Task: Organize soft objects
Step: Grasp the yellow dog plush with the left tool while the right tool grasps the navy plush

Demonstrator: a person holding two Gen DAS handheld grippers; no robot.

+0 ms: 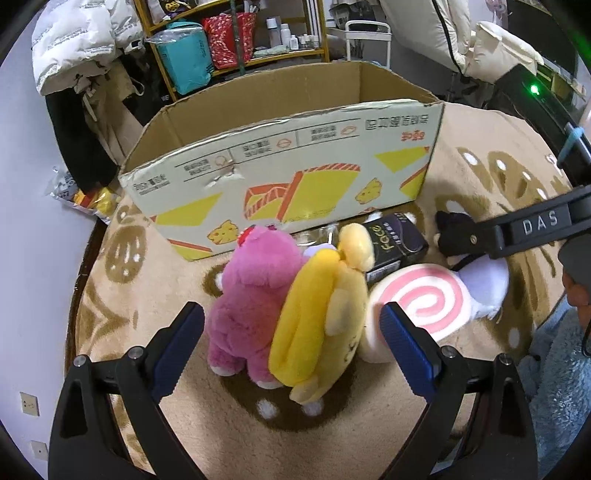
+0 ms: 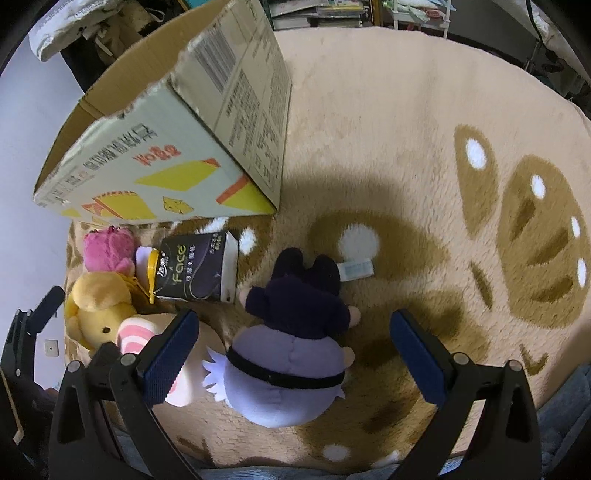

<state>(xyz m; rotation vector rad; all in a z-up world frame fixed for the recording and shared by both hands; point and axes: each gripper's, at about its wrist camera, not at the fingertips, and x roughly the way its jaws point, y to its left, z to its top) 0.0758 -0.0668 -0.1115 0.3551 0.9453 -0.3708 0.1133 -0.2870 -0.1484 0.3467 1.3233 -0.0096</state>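
A pink plush bear [image 1: 247, 299] and a yellow plush dog [image 1: 321, 321] stand side by side on the rug, between the fingers of my open left gripper [image 1: 291, 343]. A pink-swirl plush roll [image 1: 424, 299] lies to their right. A lavender and dark navy plush doll [image 2: 291, 332] lies on the rug between the fingers of my open right gripper [image 2: 295, 354]. The right gripper also shows in the left wrist view [image 1: 480, 243], over the doll [image 1: 480, 277]. An open cardboard box [image 1: 280, 173] stands behind the toys; its inside is hidden.
A dark tissue pack [image 1: 391, 240] marked "face" lies between the toys and the box, also in the right wrist view [image 2: 195, 269]. The beige rug [image 2: 406, 129] spreads wide to the right. Shelves [image 1: 236, 33] and hanging coats [image 1: 81, 40] stand behind the box.
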